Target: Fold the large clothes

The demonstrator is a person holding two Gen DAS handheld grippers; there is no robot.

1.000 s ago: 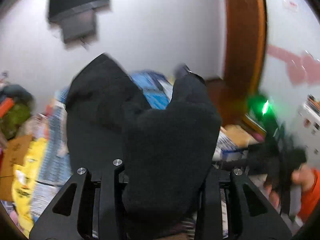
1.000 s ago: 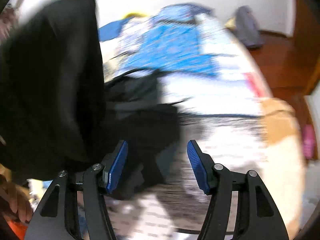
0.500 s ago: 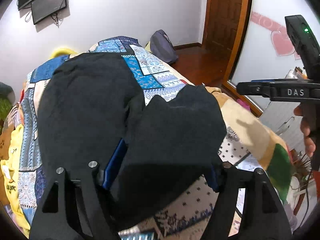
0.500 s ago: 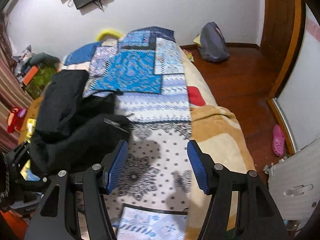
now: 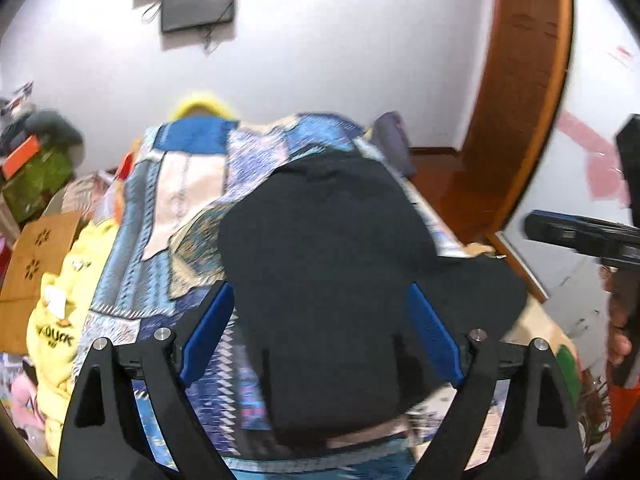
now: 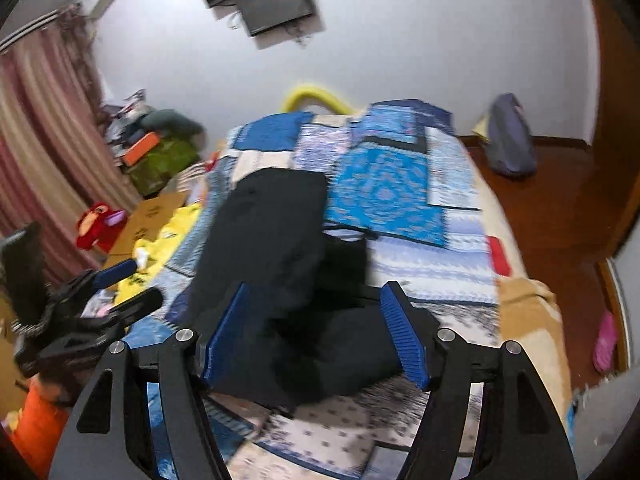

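Black garment (image 6: 276, 248) lying on the patchwork bedspread (image 6: 396, 196), long axis running from the near edge toward the headboard wall, dark, matte, bunched into thick folds at its near end, left gripper (image 5: 320, 336) spread wide and holding nothing, right gripper (image 6: 316, 336) likewise released

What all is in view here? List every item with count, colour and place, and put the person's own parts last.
black garment: 1, black, bunched on the bed's near half.
patchwork bedcover: 1, blue and white, over the bed.
tan blanket: 1, tan, bed's right edge.
yellow cloth: 1, yellow, left of the bed.
cardboard box: 1, brown, left floor.
red toy: 1, red, by the curtain.
curtain: 1, pink striped, left wall.
wall screen: 1, dark, on the white wall.
grey bag: 1, grey, far floor.
pink slipper: 1, pink, right floor.
left gripper: fingers open, over the garment.
right gripper: fingers open, above the garment.
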